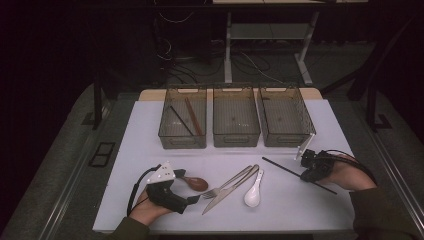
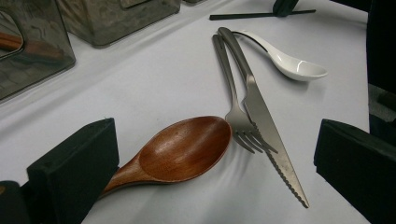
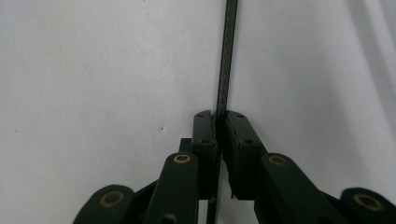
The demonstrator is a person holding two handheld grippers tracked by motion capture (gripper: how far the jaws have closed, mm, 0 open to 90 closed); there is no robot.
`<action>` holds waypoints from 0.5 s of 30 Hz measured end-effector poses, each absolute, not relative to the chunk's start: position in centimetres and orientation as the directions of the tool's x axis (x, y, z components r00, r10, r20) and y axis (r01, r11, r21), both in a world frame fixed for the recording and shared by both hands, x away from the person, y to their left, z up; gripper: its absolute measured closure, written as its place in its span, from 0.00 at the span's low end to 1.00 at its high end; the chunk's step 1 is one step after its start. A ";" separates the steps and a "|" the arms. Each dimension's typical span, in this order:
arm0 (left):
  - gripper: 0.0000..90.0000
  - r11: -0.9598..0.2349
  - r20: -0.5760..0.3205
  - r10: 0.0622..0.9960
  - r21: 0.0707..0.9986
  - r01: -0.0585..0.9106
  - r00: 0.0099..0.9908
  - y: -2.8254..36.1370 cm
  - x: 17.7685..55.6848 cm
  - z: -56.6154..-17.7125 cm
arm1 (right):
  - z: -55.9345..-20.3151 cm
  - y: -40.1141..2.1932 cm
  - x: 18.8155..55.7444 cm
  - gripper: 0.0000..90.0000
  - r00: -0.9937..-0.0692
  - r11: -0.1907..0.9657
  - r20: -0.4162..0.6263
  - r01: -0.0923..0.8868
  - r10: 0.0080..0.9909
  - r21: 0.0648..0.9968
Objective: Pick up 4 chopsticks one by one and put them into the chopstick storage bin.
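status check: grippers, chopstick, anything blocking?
Right gripper shut on black chopstick, lying on table. Left gripper open, astride wooden spoon. Nothing between chopstick and bins.

Count of items on the tabletop [image 1: 150, 125]:

Bins: three clear bins in a row, left bin [image 1: 183, 120], middle bin [image 1: 236, 117], right bin [image 1: 285, 119].

Chopsticks: three in total. Two lie in the left bin, one dark chopstick [image 1: 180, 120] and one brown chopstick [image 1: 194, 117]. One black chopstick [image 1: 280, 167] lies outside the bins.

Spoons: two, one wooden spoon [image 1: 196, 183] and one white spoon [image 1: 254, 190].

Forks: one metal fork [image 1: 227, 182].

Knives: one metal knife [image 1: 230, 190].

Tongs: two, left tongs [image 1: 187, 187] and right tongs [image 1: 302, 167].
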State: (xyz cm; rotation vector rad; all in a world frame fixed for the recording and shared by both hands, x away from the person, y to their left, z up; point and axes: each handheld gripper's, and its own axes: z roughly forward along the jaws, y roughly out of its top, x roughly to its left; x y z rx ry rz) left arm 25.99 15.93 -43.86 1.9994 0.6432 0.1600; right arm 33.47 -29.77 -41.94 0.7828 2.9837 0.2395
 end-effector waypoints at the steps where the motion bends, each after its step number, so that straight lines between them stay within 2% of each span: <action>1: 0.00 -0.369 -0.154 0.503 0.851 0.372 0.851 15.9 26.0 -43.9 | -42.0 -29.8 33.5 0.93 -0.871 0.860 -0.004 0.484 0.491 0.162; 9: 0.00 -0.369 -0.155 0.503 0.852 0.373 0.851 15.9 26.0 -43.8 | -41.9 -29.8 33.5 0.95 -0.872 0.860 -0.002 0.483 0.490 0.163; 15: 0.00 -0.369 -0.154 0.502 0.852 0.372 0.851 15.9 26.0 -43.9 | -41.4 -30.2 33.7 0.95 -0.873 0.852 0.002 0.477 0.488 0.217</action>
